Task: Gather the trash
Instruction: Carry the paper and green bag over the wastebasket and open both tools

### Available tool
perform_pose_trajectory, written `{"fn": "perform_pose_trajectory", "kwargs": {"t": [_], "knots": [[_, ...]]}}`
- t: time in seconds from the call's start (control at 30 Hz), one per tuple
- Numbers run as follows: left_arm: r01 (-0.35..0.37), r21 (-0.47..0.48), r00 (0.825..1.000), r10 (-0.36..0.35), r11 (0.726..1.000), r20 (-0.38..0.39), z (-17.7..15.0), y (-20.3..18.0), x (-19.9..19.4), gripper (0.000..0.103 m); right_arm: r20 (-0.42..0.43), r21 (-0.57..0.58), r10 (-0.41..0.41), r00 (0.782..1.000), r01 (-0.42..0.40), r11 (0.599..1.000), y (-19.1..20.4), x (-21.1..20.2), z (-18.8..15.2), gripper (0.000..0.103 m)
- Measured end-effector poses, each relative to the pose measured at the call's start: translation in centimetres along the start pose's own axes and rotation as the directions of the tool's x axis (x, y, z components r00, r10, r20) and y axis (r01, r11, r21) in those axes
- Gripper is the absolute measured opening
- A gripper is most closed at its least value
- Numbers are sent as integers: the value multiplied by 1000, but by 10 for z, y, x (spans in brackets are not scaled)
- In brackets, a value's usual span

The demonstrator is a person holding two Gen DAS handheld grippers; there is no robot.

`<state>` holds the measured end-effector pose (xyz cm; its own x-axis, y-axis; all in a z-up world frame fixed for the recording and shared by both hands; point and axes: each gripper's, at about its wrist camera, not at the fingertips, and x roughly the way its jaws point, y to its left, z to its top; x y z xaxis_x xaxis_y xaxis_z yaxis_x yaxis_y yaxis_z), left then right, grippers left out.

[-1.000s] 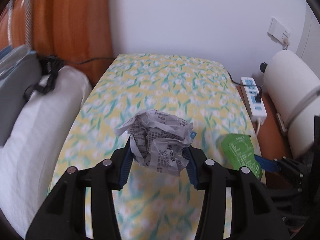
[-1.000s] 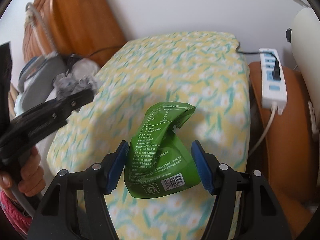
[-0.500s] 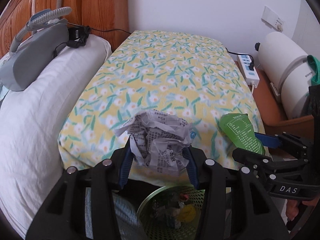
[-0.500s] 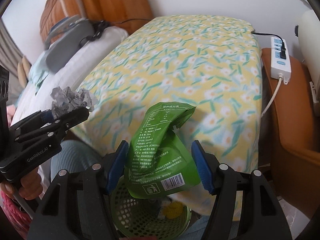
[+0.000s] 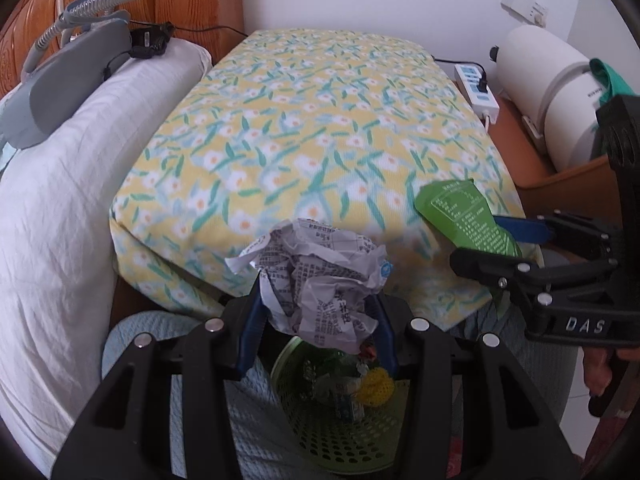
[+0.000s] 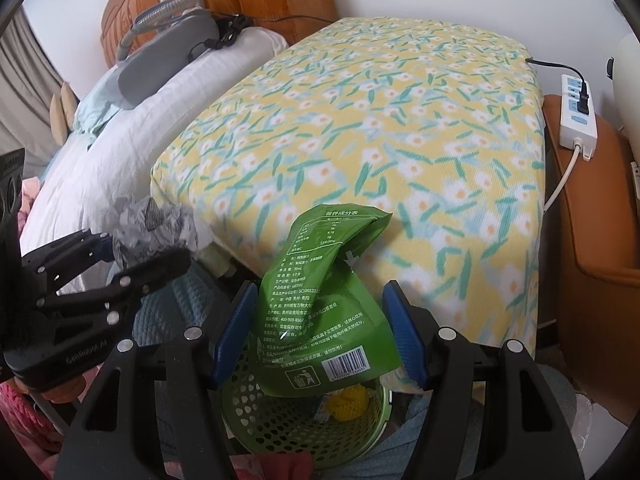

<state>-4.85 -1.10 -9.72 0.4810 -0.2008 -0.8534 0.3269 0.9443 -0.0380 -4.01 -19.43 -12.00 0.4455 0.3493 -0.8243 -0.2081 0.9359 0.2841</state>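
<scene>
My left gripper (image 5: 318, 330) is shut on a crumpled ball of printed paper (image 5: 320, 276) and holds it above a green perforated bin (image 5: 340, 440) that has trash inside. My right gripper (image 6: 316, 332) is shut on a green plastic pouch (image 6: 320, 308) and holds it above the same bin (image 6: 304, 424). In the left wrist view the right gripper (image 5: 516, 246) with the pouch (image 5: 464, 220) is to the right. In the right wrist view the left gripper (image 6: 132, 252) with the paper (image 6: 156, 228) is to the left.
A yellow floral cushion (image 5: 320, 140) lies just beyond the bin, a white pillow (image 5: 60, 208) with a grey device (image 5: 68, 84) to its left. A white power strip (image 6: 578, 112) rests on an orange-brown stand (image 6: 592, 220) to the right. A white cylinder (image 5: 552, 92) is at far right.
Both grippers have drawn back from over the cushion toward its near edge, keeping hold of the paper and the pouch. The green bin has come into view below them.
</scene>
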Motion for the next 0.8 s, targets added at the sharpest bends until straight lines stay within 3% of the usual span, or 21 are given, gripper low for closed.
{"fn": "perform_pose_trajectory", "kwargs": {"t": [0.33, 0.8], "knots": [[49, 39, 994, -45, 998, -96, -47, -17, 14, 46, -26, -43, -3, 1000, 2, 999, 13, -2, -19, 65], [67, 50, 983, -57, 997, -174, -71, -24, 37, 46, -43, -56, -3, 999, 0, 998, 21, 0, -27, 65]]}}
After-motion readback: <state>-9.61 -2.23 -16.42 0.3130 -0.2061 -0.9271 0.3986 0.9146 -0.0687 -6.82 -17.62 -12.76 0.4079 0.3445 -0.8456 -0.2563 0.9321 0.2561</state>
